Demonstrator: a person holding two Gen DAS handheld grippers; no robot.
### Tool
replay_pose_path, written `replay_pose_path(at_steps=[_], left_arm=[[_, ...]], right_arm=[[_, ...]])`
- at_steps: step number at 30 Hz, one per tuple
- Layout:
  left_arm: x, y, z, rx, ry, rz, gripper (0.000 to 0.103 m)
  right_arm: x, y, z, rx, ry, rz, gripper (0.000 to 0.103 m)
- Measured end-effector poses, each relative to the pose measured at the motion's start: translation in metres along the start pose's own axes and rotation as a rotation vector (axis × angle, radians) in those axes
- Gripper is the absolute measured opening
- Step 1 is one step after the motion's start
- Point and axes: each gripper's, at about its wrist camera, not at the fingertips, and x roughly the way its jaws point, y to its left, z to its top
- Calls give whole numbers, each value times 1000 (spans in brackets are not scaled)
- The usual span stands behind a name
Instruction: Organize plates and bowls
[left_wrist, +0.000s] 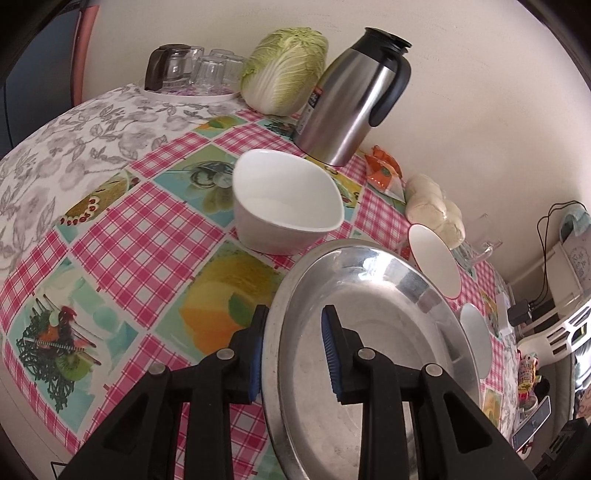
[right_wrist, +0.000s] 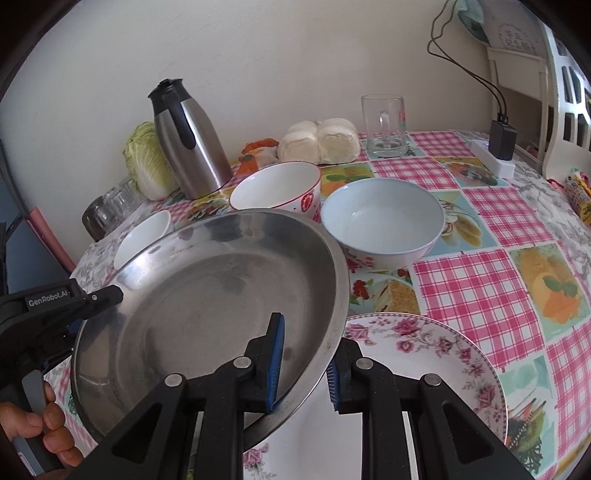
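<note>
A round steel plate (left_wrist: 369, 332) (right_wrist: 207, 302) hangs tilted over the table, held from both sides. My left gripper (left_wrist: 293, 354) (right_wrist: 107, 297) is shut on its left rim. On the opposite rim my right gripper (right_wrist: 304, 373) is shut, one pad inside the dish and one under it. Just below lies a floral plate (right_wrist: 424, 354), partly hidden by the steel plate. Behind stand a pale blue bowl (right_wrist: 384, 218), a white bowl with a red rim (right_wrist: 275, 192) and a plain white bowl (left_wrist: 284, 206) (right_wrist: 144, 232).
Along the wall stand a steel thermos jug (left_wrist: 354, 99) (right_wrist: 192, 140), a cabbage (left_wrist: 284, 70), bagged buns (right_wrist: 317, 142), a glass mug (right_wrist: 384, 125) and a tray of glasses (left_wrist: 195, 70). A person's hand (right_wrist: 44, 424) holds the left gripper. A charger and power strip (right_wrist: 498, 147) sit at the far right.
</note>
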Motion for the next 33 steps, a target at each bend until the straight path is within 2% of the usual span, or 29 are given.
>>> replay_pose_path(at_steps=[7,15,33], left_arm=[[9,13,0,-35,16,8,33],[26,15,-8,-30,81,39,33],[32,15,-13,-16,124,75,33]], right_arm=[[10,13,-5,-45,8,-5,24],[22,10,-9,-49,35,-35,24],[25,16,-14,-89,57,-44,24]])
